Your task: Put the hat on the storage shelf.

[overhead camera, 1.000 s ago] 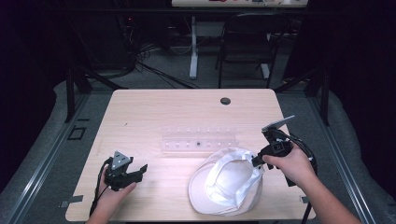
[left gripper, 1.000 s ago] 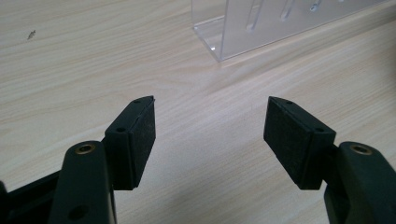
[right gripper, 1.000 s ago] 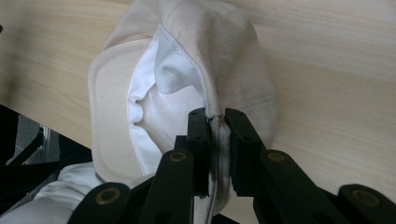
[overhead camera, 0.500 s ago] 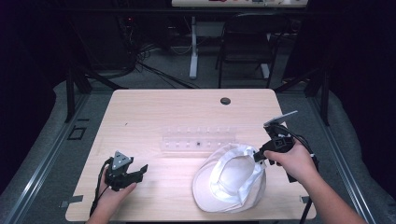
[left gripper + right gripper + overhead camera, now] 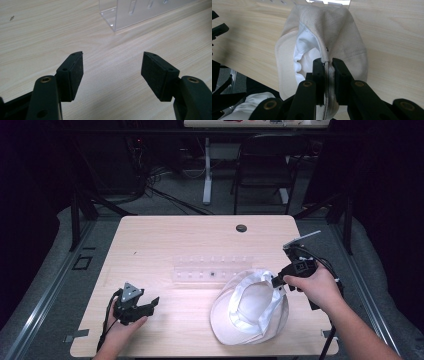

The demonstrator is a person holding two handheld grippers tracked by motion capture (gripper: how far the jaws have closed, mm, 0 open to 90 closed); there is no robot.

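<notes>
A white cap (image 5: 250,312) lies upside down on the wooden table (image 5: 200,245) at the front right, its hollow facing up. My right gripper (image 5: 278,281) is shut on the cap's rim at its right side; in the right gripper view the cream fabric edge (image 5: 327,65) is pinched between the two jaws. My left gripper (image 5: 150,306) rests low over the table at the front left, open, with bare wood between its pads (image 5: 75,72). It points toward the clear plastic rack (image 5: 140,11).
A clear plastic rack (image 5: 212,270) lies across the table's middle, just behind the cap. A dark round cable hole (image 5: 241,228) sits near the far edge. A chair (image 5: 262,167) and desk legs stand beyond the table.
My right gripper has pulled the cap's rim a little to the right and lifted it, so the cap has shifted and opened. The left gripper has stayed put.
</notes>
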